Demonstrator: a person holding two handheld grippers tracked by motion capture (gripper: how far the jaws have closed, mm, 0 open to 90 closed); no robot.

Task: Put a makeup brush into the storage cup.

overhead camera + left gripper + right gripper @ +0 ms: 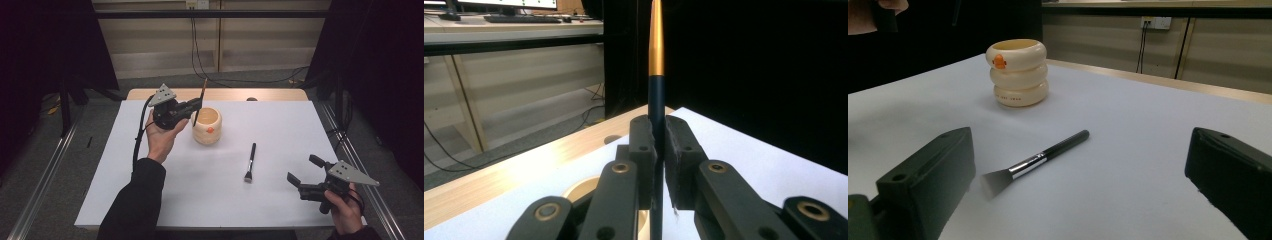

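My left gripper (196, 105) is shut on a slim brush (201, 98) with a dark blue shaft and a gold upper end, held nearly upright over the left rim of a cream ringed cup (207, 125). In the left gripper view the brush shaft (655, 95) rises from between the closed pads (642, 150), with the cup's rim (581, 186) below. A black flat brush (250, 162) lies on the white table sheet (260, 200), right of centre. My right gripper (304, 171) stands open near the front right corner; its view shows the flat brush (1035, 161) and the cup (1018, 73) ahead.
The white sheet covers a wooden table whose far edge (220, 94) shows bare wood. Metal rails (45, 170) run along both sides on the floor, and cables (240, 80) lie behind the table. A small orange mark (211, 130) is on the cup's front.
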